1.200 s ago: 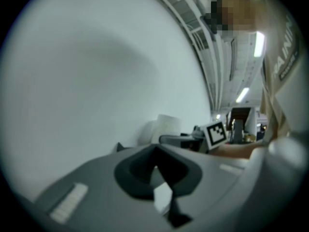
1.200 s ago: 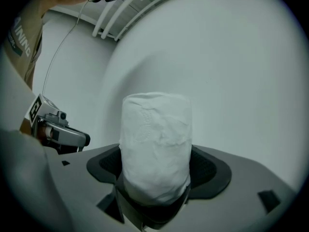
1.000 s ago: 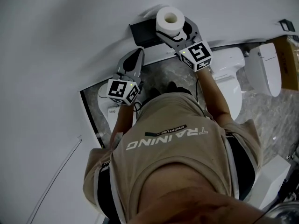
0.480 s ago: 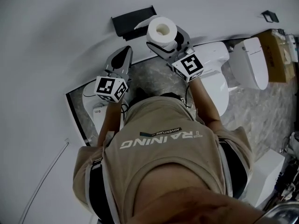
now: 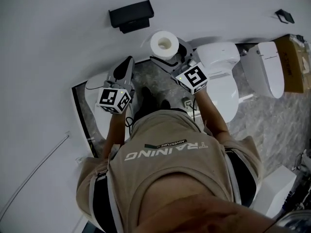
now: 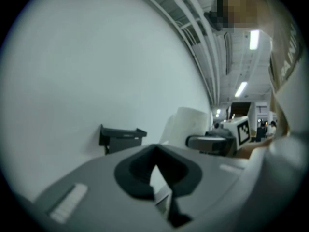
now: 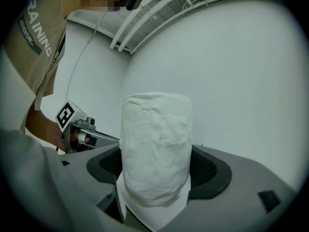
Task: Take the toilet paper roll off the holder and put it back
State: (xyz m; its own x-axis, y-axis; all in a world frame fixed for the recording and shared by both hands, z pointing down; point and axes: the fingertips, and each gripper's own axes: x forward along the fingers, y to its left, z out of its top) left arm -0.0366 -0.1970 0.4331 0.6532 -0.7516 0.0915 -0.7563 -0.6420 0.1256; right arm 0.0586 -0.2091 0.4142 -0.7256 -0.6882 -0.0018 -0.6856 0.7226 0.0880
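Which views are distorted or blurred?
Head view: even light, white wall curves near the edges. Left gripper view: fisheye, near jaws blurred, black wall-mounted holder clear. Right gripper view: white toilet paper roll sharp, embossing visible.

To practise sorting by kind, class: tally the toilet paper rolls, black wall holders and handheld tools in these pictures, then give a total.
toilet paper roll: 1
black wall holder: 1
tools: 2 (left tool, right tool)
Total: 4
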